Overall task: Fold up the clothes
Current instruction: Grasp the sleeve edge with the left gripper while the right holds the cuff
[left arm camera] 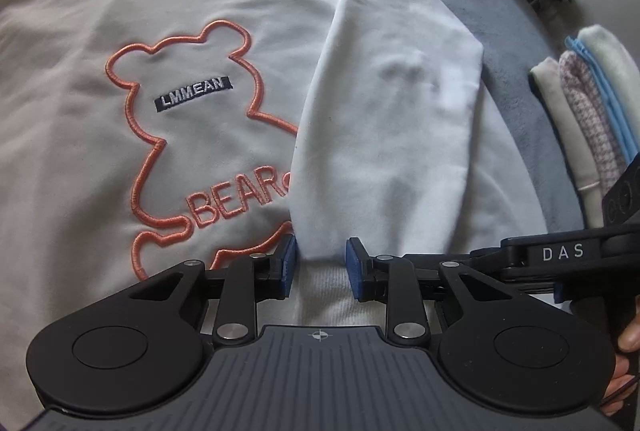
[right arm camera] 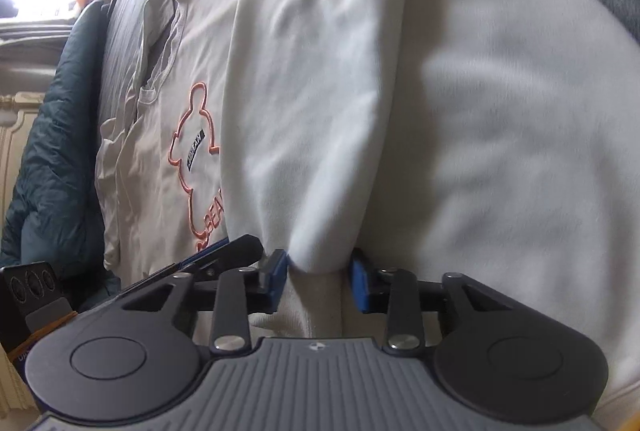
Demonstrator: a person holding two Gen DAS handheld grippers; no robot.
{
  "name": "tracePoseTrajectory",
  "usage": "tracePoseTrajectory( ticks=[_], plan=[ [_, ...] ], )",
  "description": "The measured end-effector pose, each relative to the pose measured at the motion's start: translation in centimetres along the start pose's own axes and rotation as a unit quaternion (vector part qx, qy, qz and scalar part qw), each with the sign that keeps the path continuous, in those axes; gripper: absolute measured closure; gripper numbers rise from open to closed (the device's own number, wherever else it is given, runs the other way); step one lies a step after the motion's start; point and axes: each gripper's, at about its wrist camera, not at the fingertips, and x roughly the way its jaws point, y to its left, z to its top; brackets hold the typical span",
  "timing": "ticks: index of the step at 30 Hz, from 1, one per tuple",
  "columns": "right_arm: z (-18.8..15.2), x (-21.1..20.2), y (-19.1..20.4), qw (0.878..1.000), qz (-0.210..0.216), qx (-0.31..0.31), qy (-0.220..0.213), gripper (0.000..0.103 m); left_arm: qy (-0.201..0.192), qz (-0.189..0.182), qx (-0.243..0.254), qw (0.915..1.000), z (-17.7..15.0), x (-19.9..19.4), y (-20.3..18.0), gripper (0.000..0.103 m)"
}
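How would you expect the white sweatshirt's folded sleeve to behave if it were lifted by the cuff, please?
The sleeve would probably hang limp: it creases softly where it lies. Its thick fabric suggests some weight, so it may sag. Slipping seems unlikely between the left gripper pads.

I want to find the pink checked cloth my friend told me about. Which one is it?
Start at the big white sweatshirt with the orange bear outline, then look off its right side, past the folded-in sleeve, to the small stack of folded cloths. The pink checked cloth sits between a plain cream one and a blue one; only it has a woven check pattern.
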Motion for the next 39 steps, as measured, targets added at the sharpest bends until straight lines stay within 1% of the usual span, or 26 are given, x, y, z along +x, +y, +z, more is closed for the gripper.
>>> tracePoseTrajectory(
  ticks=[2, 3, 4, 7, 10, 13, 16, 20, 22, 26, 32, 35, 37, 38, 39],
  plan=[
    [0.0, 0.0, 0.1, 1.000, -0.002, -0.002, -0.003, 0.079, -0.005, 0.010, -0.007, 0.9999, 0.1, 0.0, -0.1, 0.088],
    [0.0, 0.1, 0.4, 1.000, -0.006, -0.009, -0.005, 0.085, -0.012, 0.014, -0.012, 0.9998, 0.1, -0.3, -0.3, 0.094],
    [-0.1, 0.1, 0.7, 1.000, -0.011, -0.017, -0.008, 0.089, -0.024, 0.018, -0.016, 0.9994, 0.0, -0.7, -0.5, 0.097],
    [-0.3, -0.9, 2.5, 0.998, -0.017, -0.056, -0.020, 0.091, -0.059, 0.027, -0.033, 0.9973, -0.5, -2.7, -1.1, 0.098],
    [-0.9, -2.3, 4.8, 0.994, -0.016, -0.104, -0.030, 0.091, -0.077, 0.036, -0.056, 0.9948, -1.2, -4.5, -1.3, 0.098],
    [-1.8, -3.3, 6.2, 0.990, -0.015, -0.141, -0.023, 0.091, -0.082, 0.043, -0.076, 0.9928, -2.3, -5.9, -1.2, 0.098],
    [-2.9, -3.9, 6.7, 0.986, -0.012, -0.165, -0.007, 0.091, -0.071, 0.048, -0.095, 0.9917, -3.8, -6.4, -1.2, 0.098],
    [-4.4, -4.0, 6.7, 0.980, -0.027, -0.198, 0.016, 0.091, -0.047, 0.053, -0.114, 0.9910, -5.8, -6.1, -1.6, 0.098],
    [-5.0, -3.9, 6.3, 0.978, -0.038, -0.204, 0.025, 0.091, -0.031, 0.055, -0.120, 0.9907, -6.6, -5.5, -1.9, 0.098],
    [-5.8, -3.8, 5.5, 0.973, -0.060, -0.218, 0.041, 0.091, -0.007, 0.055, -0.113, 0.9920, -7.5, -4.8, -2.5, 0.098],
    [-6.4, -4.8, 4.9, 0.965, -0.084, -0.243, 0.061, 0.091, 0.014, 0.049, -0.106, 0.9931, -8.2, -4.0, -4.1, 0.098],
    [-5.9, -5.3, 3.8, 0.969, -0.081, -0.225, 0.055, 0.090, 0.020, 0.047, -0.100, 0.9937, -8.1, -3.0, -4.6, 0.098],
    [-5.5, -5.5, 2.8, 0.975, -0.074, -0.203, 0.053, 0.085, 0.026, 0.048, -0.104, 0.9931, -8.1, -2.3, -4.6, 0.098],
    [-5.4, -5.5, 2.1, 0.979, -0.063, -0.185, 0.055, 0.083, 0.029, 0.049, -0.108, 0.9926, -8.1, -2.0, -4.5, 0.098],
    [-5.3, -5.6, 1.3, 0.983, -0.052, -0.168, 0.056, 0.074, 0.033, 0.050, -0.111, 0.9920, -8.1, -1.7, -4.4, 0.098]
  ],
)
